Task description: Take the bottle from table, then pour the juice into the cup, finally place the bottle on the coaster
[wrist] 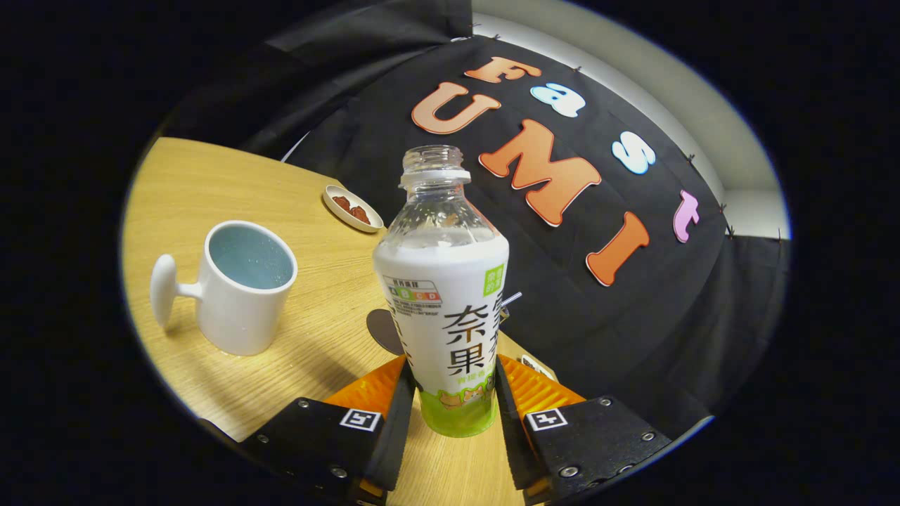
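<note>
gripping: the hand-held gripper (453, 393) was clamped low on the uncapped clear plastic bottle with a white label (444, 309).
bottle: upright between the fingers, over the round wooden counter (211, 183).
cup: white mug (239, 288) stood near, beside the fingers.
risk: open neck; a hasty tilt could spill juice.

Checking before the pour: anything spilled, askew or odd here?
Nothing stands out. The uncapped bottle is clamped between the gripper fingers, no spill on the table; the cup stands upright.
</note>
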### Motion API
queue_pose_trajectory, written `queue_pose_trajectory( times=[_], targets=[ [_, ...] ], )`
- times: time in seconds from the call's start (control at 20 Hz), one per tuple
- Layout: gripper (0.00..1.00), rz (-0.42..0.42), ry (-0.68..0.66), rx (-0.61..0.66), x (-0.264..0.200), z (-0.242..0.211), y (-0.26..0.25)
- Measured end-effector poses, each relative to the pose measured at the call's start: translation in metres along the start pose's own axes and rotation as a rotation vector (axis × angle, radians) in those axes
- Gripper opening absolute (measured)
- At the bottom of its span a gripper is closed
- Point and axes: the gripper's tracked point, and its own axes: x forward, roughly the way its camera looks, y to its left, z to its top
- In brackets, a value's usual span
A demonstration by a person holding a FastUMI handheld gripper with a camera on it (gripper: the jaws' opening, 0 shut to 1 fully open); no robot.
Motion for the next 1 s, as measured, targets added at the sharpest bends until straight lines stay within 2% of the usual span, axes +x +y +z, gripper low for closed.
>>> queue_pose_trajectory(
  times=[0.15,0.4,0.75,1.0],
  targets=[
    [0.61,-0.011,0.011,-0.104,0.004,-0.004,-0.002],
    [0.61,-0.078,-0.026,-0.342,0.009,0.002,-0.016],
    [0.60,-0.104,-0.067,-0.541,0.009,0.005,-0.018],
    [0.60,-0.110,-0.088,-0.612,0.009,0.007,-0.020]
  ],
)
